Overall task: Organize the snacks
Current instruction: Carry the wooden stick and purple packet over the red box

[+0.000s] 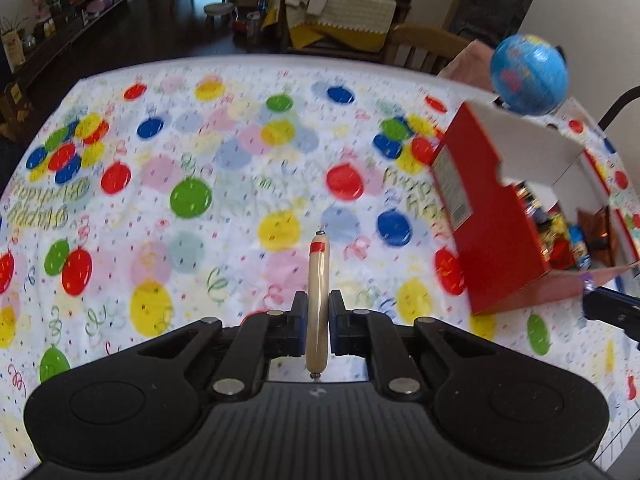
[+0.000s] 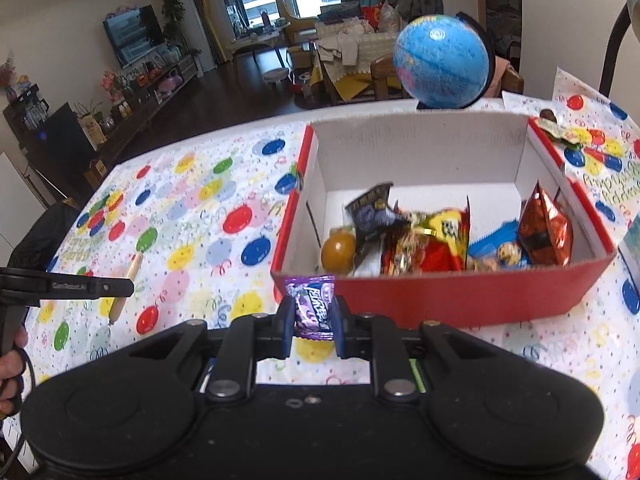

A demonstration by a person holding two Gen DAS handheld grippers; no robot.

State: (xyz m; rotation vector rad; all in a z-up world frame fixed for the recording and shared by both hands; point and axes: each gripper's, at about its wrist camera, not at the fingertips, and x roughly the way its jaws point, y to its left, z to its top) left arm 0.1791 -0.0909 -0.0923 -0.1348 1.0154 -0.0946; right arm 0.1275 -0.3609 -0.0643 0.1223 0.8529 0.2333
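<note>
My left gripper (image 1: pixel 318 322) is shut on a beige sausage stick (image 1: pixel 318 300) with a red band, held above the balloon tablecloth. It also shows in the right wrist view (image 2: pixel 125 288), left of the box. My right gripper (image 2: pixel 312 322) is shut on a purple candy packet (image 2: pixel 313 306), just in front of the red box's (image 2: pixel 440 300) near wall. The box is open on top and holds several snack packets (image 2: pixel 424 240) and a round brown-yellow snack (image 2: pixel 338 254). In the left wrist view the box (image 1: pixel 492 224) stands to the right, with my right gripper (image 1: pixel 600 304) at its near corner.
A blue globe (image 2: pixel 442 62) stands right behind the box. The balloon-print tablecloth (image 1: pixel 224 184) covers the table. A wooden chair (image 1: pixel 424 46) stands at the far edge. A small wrapped item (image 2: pixel 560 130) lies right of the box.
</note>
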